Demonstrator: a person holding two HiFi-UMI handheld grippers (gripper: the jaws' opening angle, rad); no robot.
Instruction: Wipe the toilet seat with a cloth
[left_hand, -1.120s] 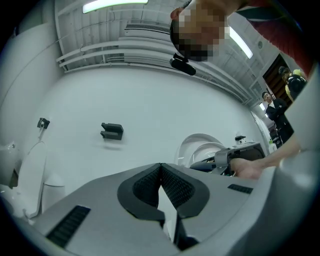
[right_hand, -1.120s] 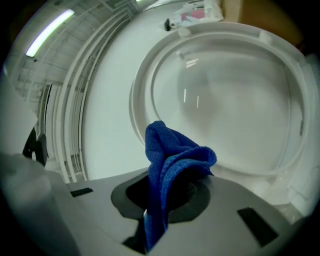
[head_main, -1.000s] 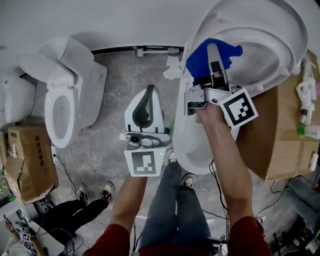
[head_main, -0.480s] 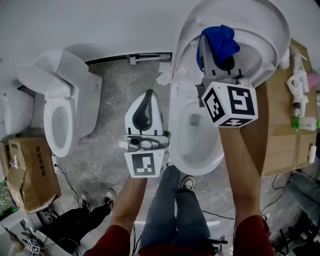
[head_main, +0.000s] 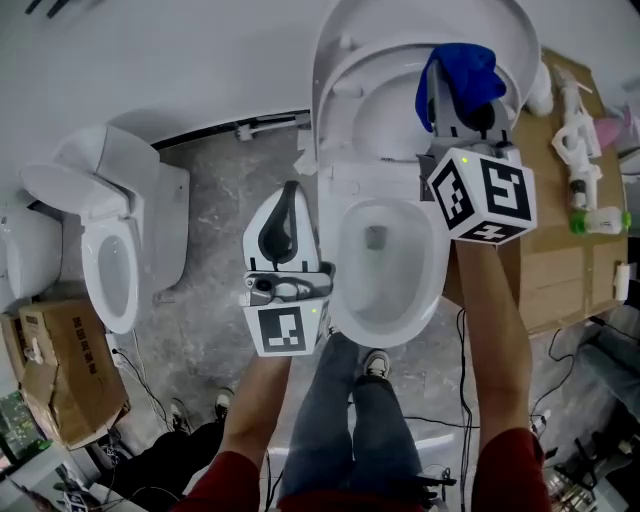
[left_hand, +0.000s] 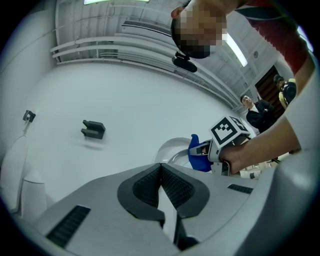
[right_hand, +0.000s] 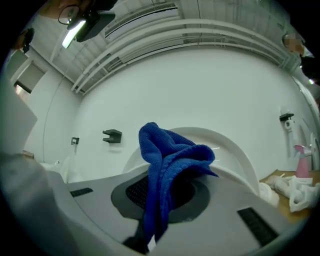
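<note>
A white toilet stands ahead with its seat (head_main: 352, 95) and lid (head_main: 425, 25) raised against the wall; the bowl (head_main: 385, 262) lies open below. My right gripper (head_main: 462, 85) is shut on a bunched blue cloth (head_main: 462, 72) (right_hand: 167, 167), held up against the right side of the raised seat. The cloth spills out over its jaws in the right gripper view, with the seat's arc (right_hand: 240, 150) just behind. My left gripper (head_main: 288, 225) (left_hand: 161, 192) is shut on nothing, held left of the bowl, pointing up at the white wall.
A second white toilet (head_main: 110, 250) stands at the left with cardboard boxes (head_main: 60, 370) near it. A cardboard box (head_main: 560, 250) at the right carries spray bottles (head_main: 580, 130). A black wall bracket (left_hand: 93, 129) sits on the wall. Cables trail over the grey floor.
My right gripper has risen with the blue cloth along the raised seat, from its lower left part up to its upper right. The left gripper has stayed shut beside the bowl.
</note>
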